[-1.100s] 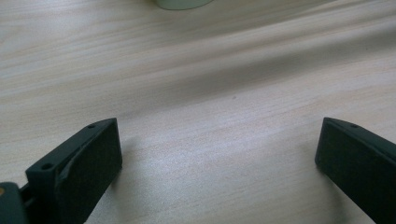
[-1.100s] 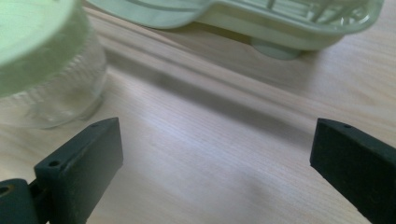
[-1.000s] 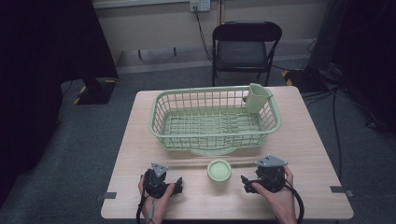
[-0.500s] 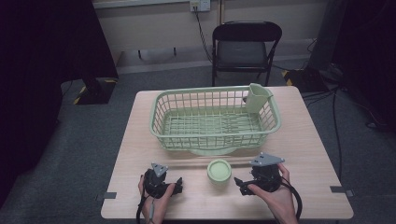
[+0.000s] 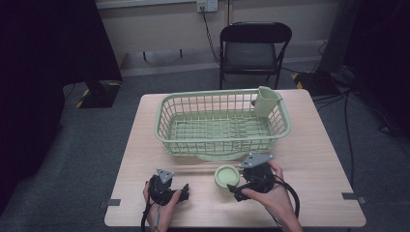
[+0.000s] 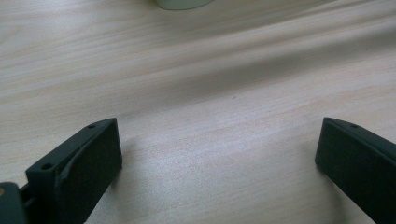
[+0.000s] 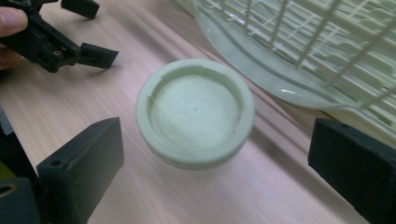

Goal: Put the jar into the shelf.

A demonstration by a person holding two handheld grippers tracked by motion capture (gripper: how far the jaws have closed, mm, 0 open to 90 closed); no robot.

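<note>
The small green cup (image 7: 196, 112) is sitting upside down on the table (image 5: 319, 159), just in front of the green dish basket (image 5: 222, 123). The right gripper (image 5: 235, 190) is pointing at it with jaws standing wide apart, gripping nothing; the cup is lying ahead between them. The left gripper (image 5: 185, 192) is resting spread wide over bare wood, holding nothing.
</note>
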